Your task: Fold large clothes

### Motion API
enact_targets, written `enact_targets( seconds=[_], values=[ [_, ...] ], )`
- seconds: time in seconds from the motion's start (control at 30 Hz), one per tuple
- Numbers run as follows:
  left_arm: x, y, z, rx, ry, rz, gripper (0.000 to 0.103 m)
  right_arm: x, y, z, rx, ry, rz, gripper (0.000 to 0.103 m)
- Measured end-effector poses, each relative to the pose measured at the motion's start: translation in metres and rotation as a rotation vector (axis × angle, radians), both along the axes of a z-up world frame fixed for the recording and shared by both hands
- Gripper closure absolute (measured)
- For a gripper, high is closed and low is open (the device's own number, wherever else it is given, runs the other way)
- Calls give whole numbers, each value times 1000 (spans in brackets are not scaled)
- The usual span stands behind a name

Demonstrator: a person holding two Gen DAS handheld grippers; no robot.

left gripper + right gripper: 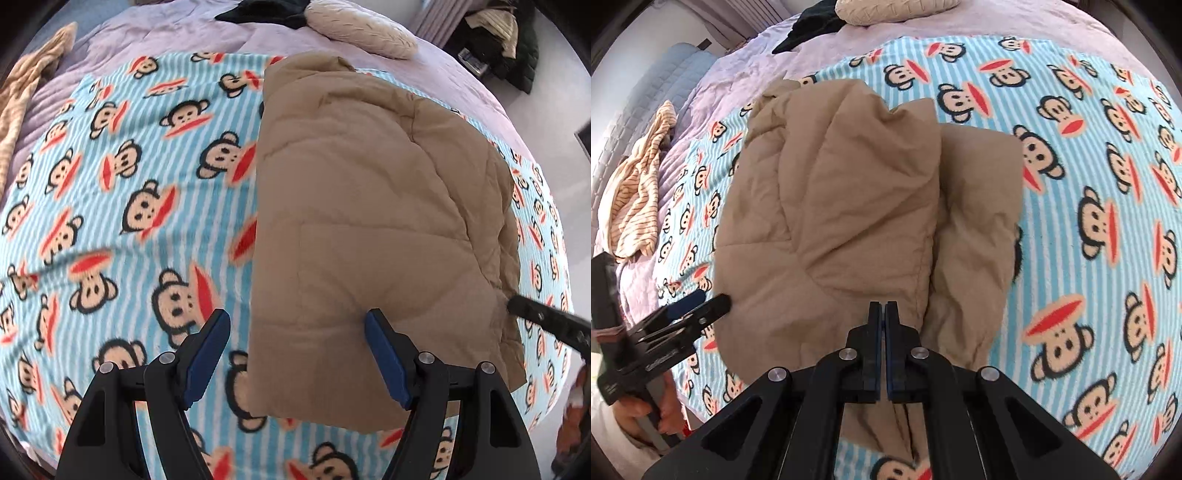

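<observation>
From the left wrist view, the left gripper (297, 334) is hovering with its jaws wide apart, one blue pad over the monkey-print blanket (122, 206) and the other over the near left part of the tan padded coat (369, 221). Nothing is sitting between the jaws; they look to be lining up on the coat's near edge, probably to take it for the next fold. The coat is lying already doubled into a long panel on the blanket, right of the middle of the bed. The right gripper (517, 305) is poking in at the coat's right edge. Beyond the blanket, a lilac bedspread (155, 33) is covering the bed, with a cream pillow (362, 31) and a dark garment (266, 13) at the far end.

From the right wrist view, the right gripper (882, 306) is showing its jaws together over the coat (831, 206); whether a pinch of fabric is caught between them I cannot tell. The coat's side is lying folded over its body, so the gripper may be pressing or settling that layer. The left gripper (701, 306) is waiting at the coat's left edge, and a striped garment (635, 192) is lying crumpled on the bedspread.
</observation>
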State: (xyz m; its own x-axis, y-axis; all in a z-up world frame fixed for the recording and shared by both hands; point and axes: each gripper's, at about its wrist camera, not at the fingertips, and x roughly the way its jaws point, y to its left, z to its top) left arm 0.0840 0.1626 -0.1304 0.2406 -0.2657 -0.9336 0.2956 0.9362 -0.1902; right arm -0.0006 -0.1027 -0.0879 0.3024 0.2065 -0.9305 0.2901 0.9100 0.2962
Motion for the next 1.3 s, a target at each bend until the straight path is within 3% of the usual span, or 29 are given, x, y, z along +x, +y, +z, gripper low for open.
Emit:
enact_targets(
  seconds=[0.37,0.43,0.5,0.53,0.73,0.77,0.8,0.83,0.87,1.07,1.3],
  values=[
    [2,-1,0,7,3,-22,26,-33,7,12,73,17,-40,98],
    [2,-1,-1,9,2,-34,25,-25,1,16,87,-1,-64,83],
    [2,-1,-2,12,1,-43,26,-13,-9,19,122,-37,-105,37],
    [2,-1,-2,13,2,-44,25,-5,-16,22,149,-76,-137,35],
    [2,-4,-2,30,-1,-52,25,49,-55,7,318,-116,-315,35],
    [2,-5,-2,34,-3,-55,25,61,-61,2,325,-115,-346,42],
    [2,-6,-2,40,-6,-60,25,69,-63,-3,314,-107,-359,57],
    [3,-8,-3,41,-6,-64,25,76,-65,-8,285,-80,-367,87],
    [3,-9,-3,41,-5,-66,25,83,-66,-16,243,-38,-380,90],
    [7,-16,-4,40,12,-82,25,101,-66,-64,205,74,-385,95],
    [5,-14,-4,45,15,-74,25,96,-60,-39,151,61,-304,94]
  ],
)
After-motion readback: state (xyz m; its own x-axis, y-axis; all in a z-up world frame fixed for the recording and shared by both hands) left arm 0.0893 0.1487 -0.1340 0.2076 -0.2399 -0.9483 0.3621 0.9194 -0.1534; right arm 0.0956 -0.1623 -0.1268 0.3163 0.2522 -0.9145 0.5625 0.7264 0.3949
